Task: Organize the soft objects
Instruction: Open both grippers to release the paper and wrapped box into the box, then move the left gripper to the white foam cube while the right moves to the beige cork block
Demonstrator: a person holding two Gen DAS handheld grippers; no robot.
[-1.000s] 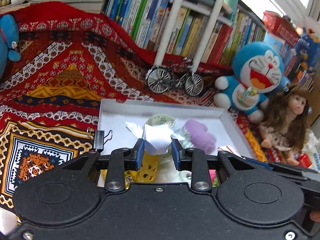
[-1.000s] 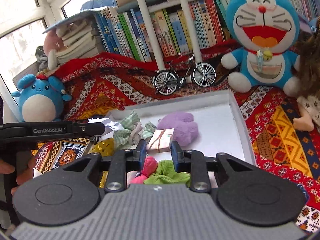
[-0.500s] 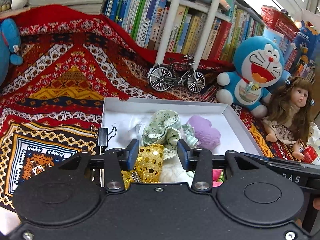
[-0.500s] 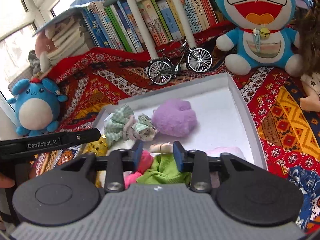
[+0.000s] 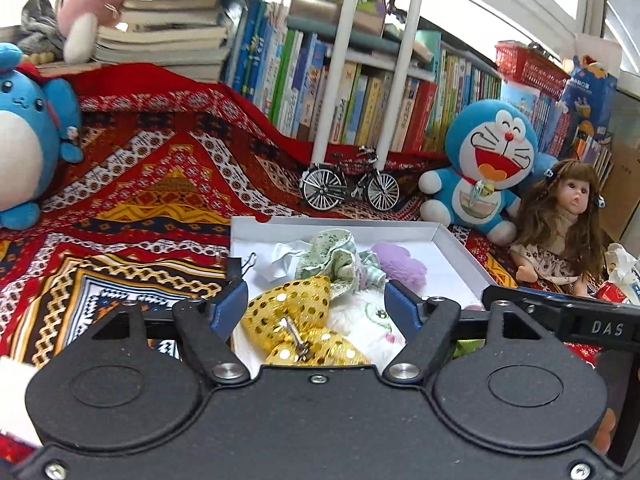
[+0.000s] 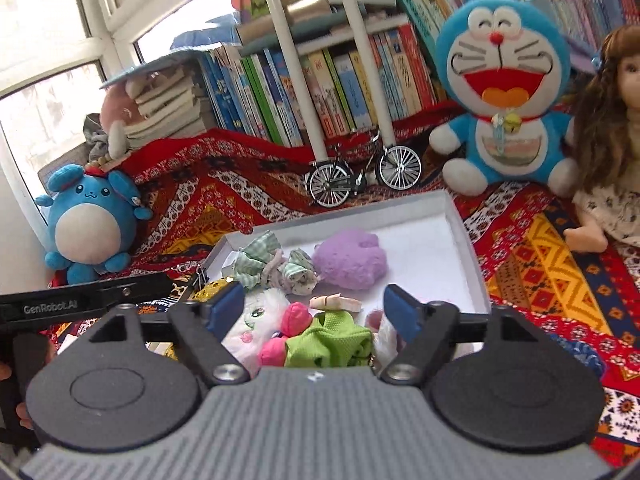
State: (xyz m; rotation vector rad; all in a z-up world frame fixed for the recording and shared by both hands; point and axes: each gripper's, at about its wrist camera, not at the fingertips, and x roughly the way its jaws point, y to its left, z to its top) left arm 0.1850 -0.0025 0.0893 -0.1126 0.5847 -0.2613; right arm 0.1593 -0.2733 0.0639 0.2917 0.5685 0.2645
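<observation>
Gold sequin bow point(image 5: 298, 312), lilac plush point(image 6: 350, 258), green-check scrunchie point(image 6: 272, 262), lime cloth point(image 6: 330, 342), poss. mesh; red geometric-pattern blanket point(image 5: 160, 184).

Bright window daylight, blown-out panes, fisheye-bent edges.

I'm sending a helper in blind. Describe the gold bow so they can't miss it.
Find the white box on the patterned red cloth, before the toy bicycle. At its near left corner lies the gold bow, beside a white plush. It alone is shiny and sequinned.

White box point(image 6: 466, 248): right half bare floor, left and near end crowded with soft toys; model bicycle point(image 6: 362, 178) just behind.
</observation>
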